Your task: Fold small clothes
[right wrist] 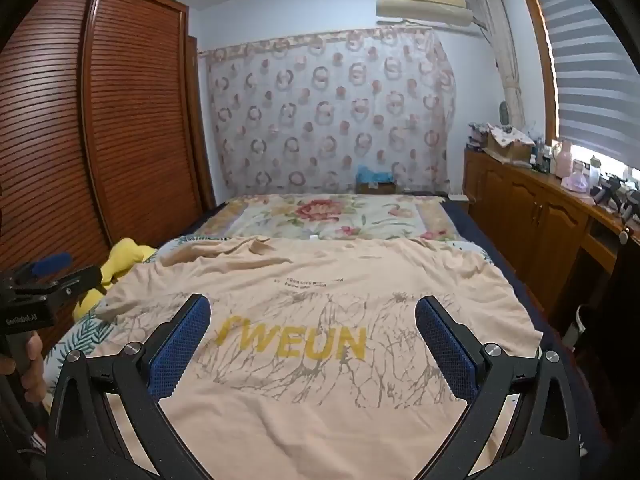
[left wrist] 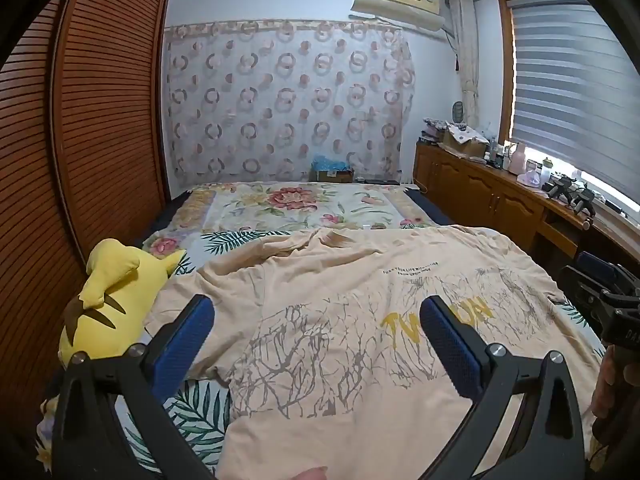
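A peach T-shirt (left wrist: 340,320) with yellow letters and a grey branch print lies spread flat on the bed, its collar toward the far end; it also shows in the right wrist view (right wrist: 320,292). My left gripper (left wrist: 316,320) is open and empty, hovering above the shirt's left half. My right gripper (right wrist: 312,320) is open and empty above the shirt's printed middle. Each gripper shows at the edge of the other's view: the right one (left wrist: 612,300) and the left one (right wrist: 48,276).
A yellow plush toy (left wrist: 108,292) lies on the bed left of the shirt. The bed (left wrist: 304,204) has a floral cover. A brown louvred wardrobe (left wrist: 80,120) stands on the left. A wooden cabinet (right wrist: 540,216) with clutter runs along the right under the window.
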